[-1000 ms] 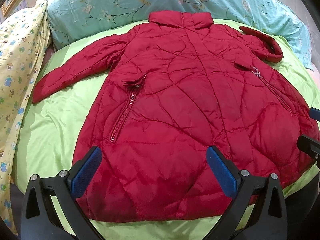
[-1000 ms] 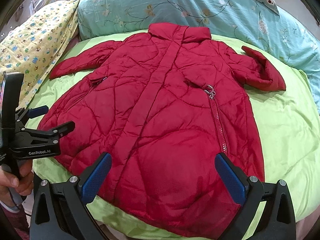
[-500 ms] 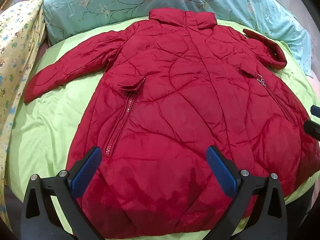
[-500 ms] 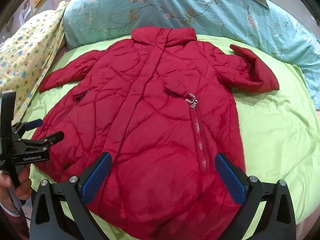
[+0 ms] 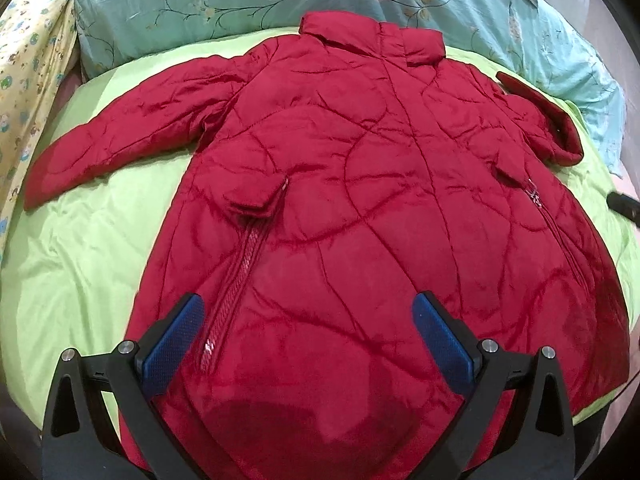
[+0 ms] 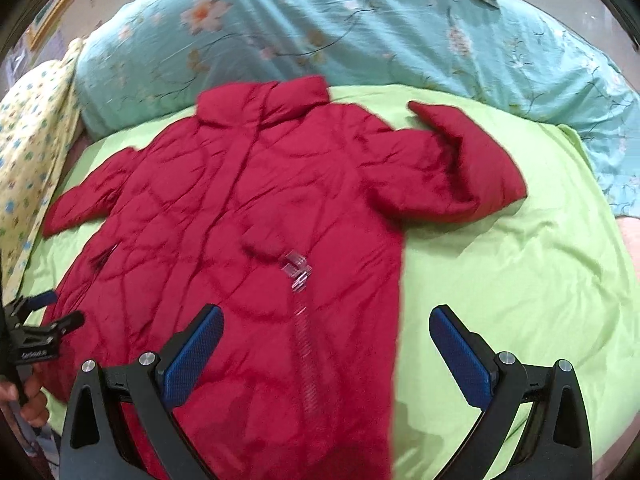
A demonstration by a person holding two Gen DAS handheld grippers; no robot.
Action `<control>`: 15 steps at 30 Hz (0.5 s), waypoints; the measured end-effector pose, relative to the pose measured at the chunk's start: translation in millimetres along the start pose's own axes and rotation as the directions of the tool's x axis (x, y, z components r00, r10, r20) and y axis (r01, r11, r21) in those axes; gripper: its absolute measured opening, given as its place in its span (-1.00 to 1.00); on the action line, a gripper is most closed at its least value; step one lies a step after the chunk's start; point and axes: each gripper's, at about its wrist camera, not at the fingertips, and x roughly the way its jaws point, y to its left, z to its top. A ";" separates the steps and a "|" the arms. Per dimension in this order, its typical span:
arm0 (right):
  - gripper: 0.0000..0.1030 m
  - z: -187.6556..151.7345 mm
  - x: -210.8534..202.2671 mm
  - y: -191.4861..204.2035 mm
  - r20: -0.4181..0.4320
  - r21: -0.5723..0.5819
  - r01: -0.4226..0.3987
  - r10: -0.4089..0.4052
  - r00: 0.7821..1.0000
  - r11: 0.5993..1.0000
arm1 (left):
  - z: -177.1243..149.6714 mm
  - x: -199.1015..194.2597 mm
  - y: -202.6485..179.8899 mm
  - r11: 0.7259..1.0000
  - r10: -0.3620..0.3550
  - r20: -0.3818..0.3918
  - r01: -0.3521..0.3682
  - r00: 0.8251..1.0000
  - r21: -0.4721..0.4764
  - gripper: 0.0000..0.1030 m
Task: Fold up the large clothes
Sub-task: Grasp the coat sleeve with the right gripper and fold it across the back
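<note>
Both grippers' fingers (image 5: 442,336) gape; right gripper (image 6: 326,346) seemingly shifted toward coat (image 5: 360,220) edge.

We see a bed covered by a lime-green sheet (image 5: 92,264). Directly on the sheet lies a red quilted coat (image 5: 360,216), front up, collar toward the headboard end. A teal floral quilt (image 6: 360,32) rests along the far edge. A yellow patterned blanket (image 5: 24,80) lies at the left edge.

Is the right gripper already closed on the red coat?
No, the right gripper stands open above the red quilted coat, its blue pads wide apart and clamping no fabric.
</note>
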 end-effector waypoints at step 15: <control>0.70 112.7 111.2 -122.4 0.028 0.151 0.159 -0.165 0.986 0.976 | 41.1 27.5 -1.8 1.000 -0.007 -0.004 0.007 1.000 0.006 1.00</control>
